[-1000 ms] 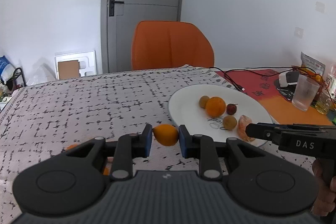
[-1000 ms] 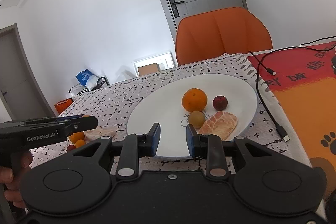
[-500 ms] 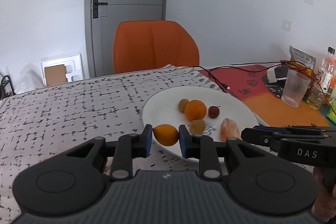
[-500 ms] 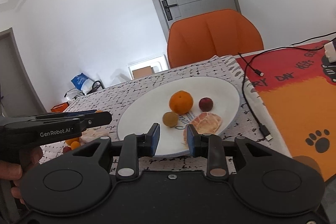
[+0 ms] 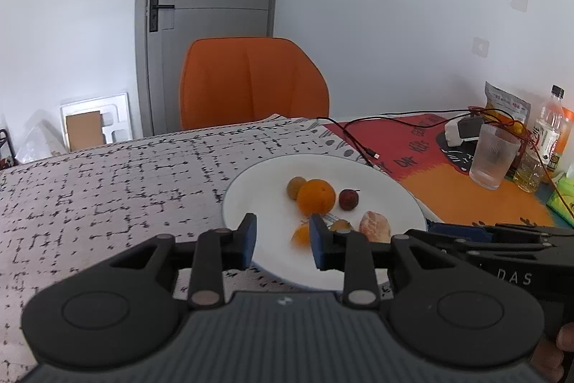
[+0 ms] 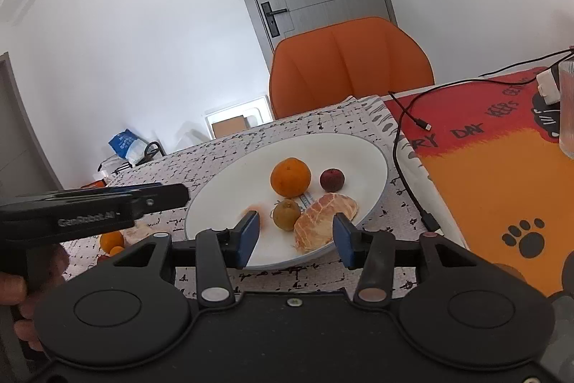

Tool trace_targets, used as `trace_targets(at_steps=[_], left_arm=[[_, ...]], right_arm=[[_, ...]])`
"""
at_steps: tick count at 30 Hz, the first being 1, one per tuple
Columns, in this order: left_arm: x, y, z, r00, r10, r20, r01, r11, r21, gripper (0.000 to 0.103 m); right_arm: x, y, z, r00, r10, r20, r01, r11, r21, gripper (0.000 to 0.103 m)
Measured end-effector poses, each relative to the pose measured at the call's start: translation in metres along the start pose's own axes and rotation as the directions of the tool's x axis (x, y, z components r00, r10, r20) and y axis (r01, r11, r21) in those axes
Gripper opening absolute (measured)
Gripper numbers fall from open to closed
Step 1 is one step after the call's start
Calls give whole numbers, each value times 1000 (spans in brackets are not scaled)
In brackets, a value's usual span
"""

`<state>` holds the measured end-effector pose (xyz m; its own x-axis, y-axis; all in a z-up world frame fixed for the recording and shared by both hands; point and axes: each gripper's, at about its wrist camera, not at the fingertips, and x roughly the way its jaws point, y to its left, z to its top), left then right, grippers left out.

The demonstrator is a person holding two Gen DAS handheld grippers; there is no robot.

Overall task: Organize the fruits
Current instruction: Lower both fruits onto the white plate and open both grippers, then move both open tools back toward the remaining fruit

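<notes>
Orange small fruit (image 5: pixel 300 236): blurred, low between the left gripper's pads and touching neither, over the near part of the white plate (image 5: pixel 258 200); it also shows as an orange smear in the right wrist view.
Left gripper (image 5: pixel 283 237): jaws have just been opening and stand apart, released, the small fruit loose between them.
Right gripper (image 6: pixel 295 237): jaws have just been opening, wide apart, gripping nothing; the plate's near rim shows between them.
Plate contents: large orange (image 6: pixel 290 177) in the middle, dark red fruit (image 6: pixel 332 179) just beside it, brownish round fruit (image 6: pixel 286 214) nearer, peeled citrus half (image 6: pixel 324 219) touching that one.
Off the plate: a few small orange fruits (image 6: pixel 112 240) on the speckled tablecloth (image 5: pixel 107 182), under the left gripper's body.
Farther out: orange chair (image 5: pixel 251 81) behind the table, black cable (image 6: pixel 405 146), ribbed glass (image 5: pixel 493 157) on the red-and-orange mat (image 6: pixel 495 174).
</notes>
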<state>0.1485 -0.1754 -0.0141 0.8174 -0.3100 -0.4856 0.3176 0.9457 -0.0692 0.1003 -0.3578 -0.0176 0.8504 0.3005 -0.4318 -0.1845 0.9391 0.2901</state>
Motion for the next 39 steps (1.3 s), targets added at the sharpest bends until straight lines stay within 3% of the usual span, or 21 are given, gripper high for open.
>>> trace_targets(at_steps=[3,13,22,24,39], left_arm=[[-6,6,-2,1000,22,-5,-23,1000,-9,35],[-34,30,-8,992,126,19,-125,991,-55,83],[-59,52,-12,973,228,41,-224,971,-88,94],[-64,57,-14,970,238,45,-234,968,-91,94],[-78,95,-38,956,294,17,-287,943,-169,96]], right_arm=[[0,4,0,1000,8,7,-8,1000,-6,54],[-1,19,1,999,30,16,-30,999,-33,70],[-5,35,3,998,52,30,-51,998,-45,93],[-5,39,2,998,57,36,-55,997,-48,103],[8,66,-2,996,86,-2,-86,992,-94,103]])
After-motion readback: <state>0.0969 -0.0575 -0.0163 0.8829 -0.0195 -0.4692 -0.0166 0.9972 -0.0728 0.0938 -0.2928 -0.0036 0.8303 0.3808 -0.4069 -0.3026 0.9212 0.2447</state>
